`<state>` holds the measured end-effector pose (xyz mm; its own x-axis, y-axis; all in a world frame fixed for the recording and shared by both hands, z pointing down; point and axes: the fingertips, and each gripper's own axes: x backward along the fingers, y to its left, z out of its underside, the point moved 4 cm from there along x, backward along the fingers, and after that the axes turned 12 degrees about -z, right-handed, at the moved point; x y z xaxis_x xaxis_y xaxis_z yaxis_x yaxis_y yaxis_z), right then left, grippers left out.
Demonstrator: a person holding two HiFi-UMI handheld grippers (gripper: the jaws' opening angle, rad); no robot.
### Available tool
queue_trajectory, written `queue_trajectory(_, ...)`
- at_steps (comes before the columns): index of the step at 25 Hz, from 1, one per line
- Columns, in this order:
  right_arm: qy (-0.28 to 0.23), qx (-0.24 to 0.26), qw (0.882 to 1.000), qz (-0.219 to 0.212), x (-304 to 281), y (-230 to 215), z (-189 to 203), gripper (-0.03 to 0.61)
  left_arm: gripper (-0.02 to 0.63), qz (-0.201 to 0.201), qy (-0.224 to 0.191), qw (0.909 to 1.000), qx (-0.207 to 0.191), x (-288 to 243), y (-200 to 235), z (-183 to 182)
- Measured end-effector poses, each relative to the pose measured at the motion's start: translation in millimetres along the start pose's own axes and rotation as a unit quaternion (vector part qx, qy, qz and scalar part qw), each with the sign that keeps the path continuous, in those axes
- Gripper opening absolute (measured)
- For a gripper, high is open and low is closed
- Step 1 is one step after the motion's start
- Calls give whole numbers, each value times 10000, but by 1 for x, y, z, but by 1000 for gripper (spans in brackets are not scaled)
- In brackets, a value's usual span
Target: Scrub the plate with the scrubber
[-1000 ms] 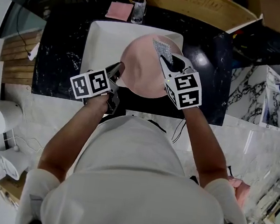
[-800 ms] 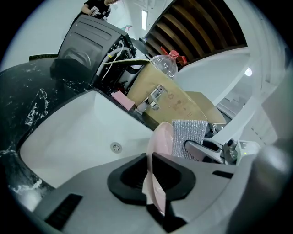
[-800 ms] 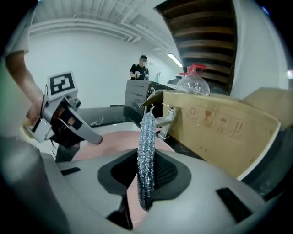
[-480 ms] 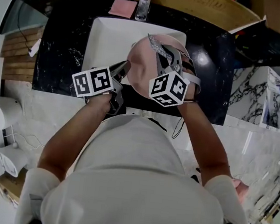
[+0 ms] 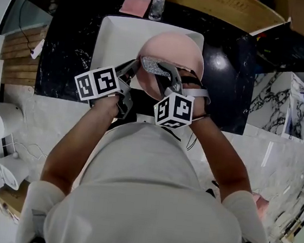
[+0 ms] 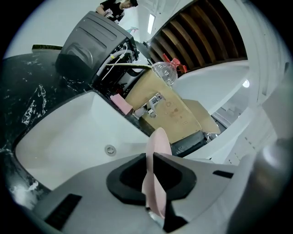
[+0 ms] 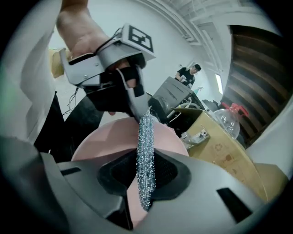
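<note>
A pink plate [image 5: 176,53] is held tilted over the white sink [image 5: 115,38]. My left gripper [image 5: 134,70] has the plate's left rim [image 6: 158,139] between its jaws. The pads still touch the rim while the jaws are opening slightly. My right gripper [image 5: 160,76] is shut on a silver mesh scrubber [image 5: 154,66], which lies against the plate's near-left face, close to the left gripper. In the right gripper view the scrubber [image 7: 145,137] stands edge-on between the jaws over the plate [image 7: 103,141], with the left gripper [image 7: 133,98] just beyond it.
The sink is set in a black marble counter [image 5: 67,54]. A pink cloth [image 5: 135,6] and a small glass bottle [image 5: 157,3] sit behind the sink, beside a cardboard box [image 5: 225,7]. The sink's drain [image 6: 109,149] and a tap [image 6: 153,101] show in the left gripper view.
The right gripper has drawn the scrubber from the plate's far part down toward its near-left edge and rolled over. The plate has tipped and shifted slightly. The left gripper has barely moved.
</note>
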<state>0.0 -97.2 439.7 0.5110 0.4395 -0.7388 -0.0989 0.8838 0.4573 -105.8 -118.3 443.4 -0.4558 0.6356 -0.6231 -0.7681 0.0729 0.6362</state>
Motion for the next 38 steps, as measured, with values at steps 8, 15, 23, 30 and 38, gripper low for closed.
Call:
queue_trajectory(8, -207, 324, 9955, -864, 10, 42, 1, 79, 46, 45, -192, 9997, 171, 6, 9, -13)
queue_trajectory(15, -350, -44, 9960, -826, 27, 25, 22, 80, 44, 133, -220, 9993, 256, 11, 17, -15)
queue_trajectory(23, 164, -635, 9953, 719, 32, -66, 50, 80, 41, 378, -99, 9990, 233, 18, 9, -3)
queue_trajectory(30, 218, -151, 9985, 482, 17, -46, 23, 80, 43, 497, -56, 9985, 242, 18, 3, 0)
queue_trajectory(38, -42, 476, 9984, -314, 16, 14, 3, 80, 46, 494, -189, 9980, 347, 17, 7, -10)
